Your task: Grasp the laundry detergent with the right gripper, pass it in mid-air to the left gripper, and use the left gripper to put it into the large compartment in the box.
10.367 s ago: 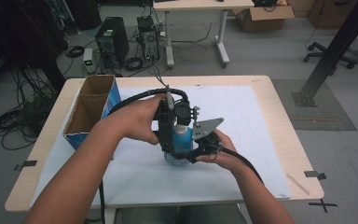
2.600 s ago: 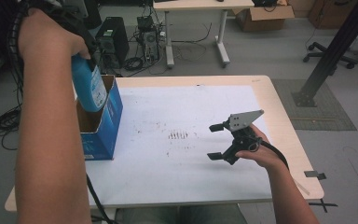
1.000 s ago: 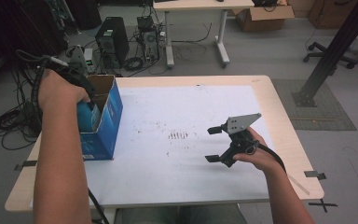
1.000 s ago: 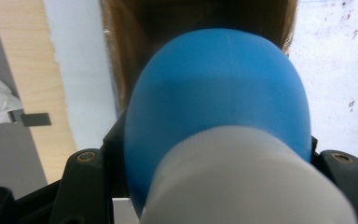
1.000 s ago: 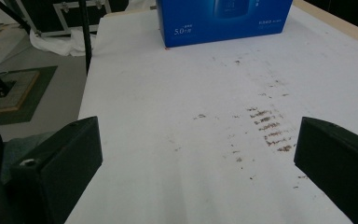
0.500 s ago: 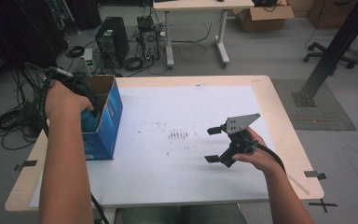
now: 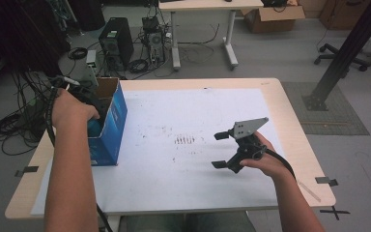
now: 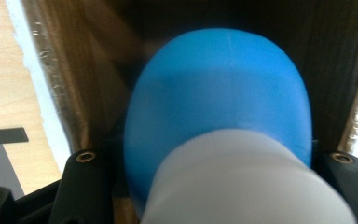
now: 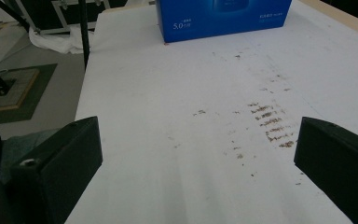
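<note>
A blue carton point(image 7: 112, 126) with an open brown inside stands at the table's left edge. My left gripper point(image 7: 92, 107) reaches down into it from above. In the left gripper view its jaws press on both sides of a blue bottle point(image 8: 219, 93) with a white part nearest the camera, and the left gripper point(image 8: 214, 161) is shut on it, with the carton's brown inner walls point(image 8: 79, 79) around. My right gripper point(image 7: 219, 150) hovers open over the table's right half with nothing between its jaws. The right gripper point(image 9: 198, 158) faces the carton point(image 9: 223, 16) across the sheet.
A white sheet point(image 7: 188, 106) covers the wooden table, with brown smudges point(image 7: 184, 140) at its middle. Black tape marks sit on the table's edges point(image 7: 327, 181). On the floor beyond are a computer tower point(image 7: 117, 43), cables, a second table and a black post's base point(image 7: 321, 102).
Over the last second my left gripper has gone down with the bottle from above the carton into it. The right gripper has stayed open in the same place.
</note>
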Demonstrator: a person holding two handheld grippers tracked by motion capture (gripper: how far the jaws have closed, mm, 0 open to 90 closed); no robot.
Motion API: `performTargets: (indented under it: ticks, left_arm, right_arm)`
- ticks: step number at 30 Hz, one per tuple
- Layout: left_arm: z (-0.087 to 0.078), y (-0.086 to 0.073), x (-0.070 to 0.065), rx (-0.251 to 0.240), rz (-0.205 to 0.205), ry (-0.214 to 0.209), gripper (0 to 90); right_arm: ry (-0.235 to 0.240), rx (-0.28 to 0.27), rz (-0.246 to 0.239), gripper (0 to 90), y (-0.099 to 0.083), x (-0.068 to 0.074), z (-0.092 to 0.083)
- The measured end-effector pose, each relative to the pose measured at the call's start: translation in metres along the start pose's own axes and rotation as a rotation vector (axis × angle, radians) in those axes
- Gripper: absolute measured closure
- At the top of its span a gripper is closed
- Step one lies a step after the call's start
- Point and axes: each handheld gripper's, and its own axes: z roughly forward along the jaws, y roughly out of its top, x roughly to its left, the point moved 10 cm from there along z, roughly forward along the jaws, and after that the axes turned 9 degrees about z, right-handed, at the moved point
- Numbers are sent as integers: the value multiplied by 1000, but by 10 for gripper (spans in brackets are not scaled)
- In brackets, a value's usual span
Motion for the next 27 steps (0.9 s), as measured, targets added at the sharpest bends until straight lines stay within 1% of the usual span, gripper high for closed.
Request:
performTargets:
  ticks: [9,13,15,21,23,27]
  left_arm:
    - [8,0,1,12,11,9,394]
    - [8,0,2,5,12,7,394]
    - [9,-1,2,10,17,7,394]
    - [10,-3,3,-3,27,7,391]
    - [10,-2,4,-13,23,10,387]
    - [11,-3,4,-15,17,16,382]
  right_arm:
    - [-3,-1,2,8,-1,-1,0]
    - [-3,0,1,8,-1,-1,0]
    - [-4,0,1,8,-1,0,0]
    - [-2,-4,3,8,-1,0,1]
    - [-3,-5,2,8,-1,0,1]
    - [-5,-2,4,8,-2,1,1]
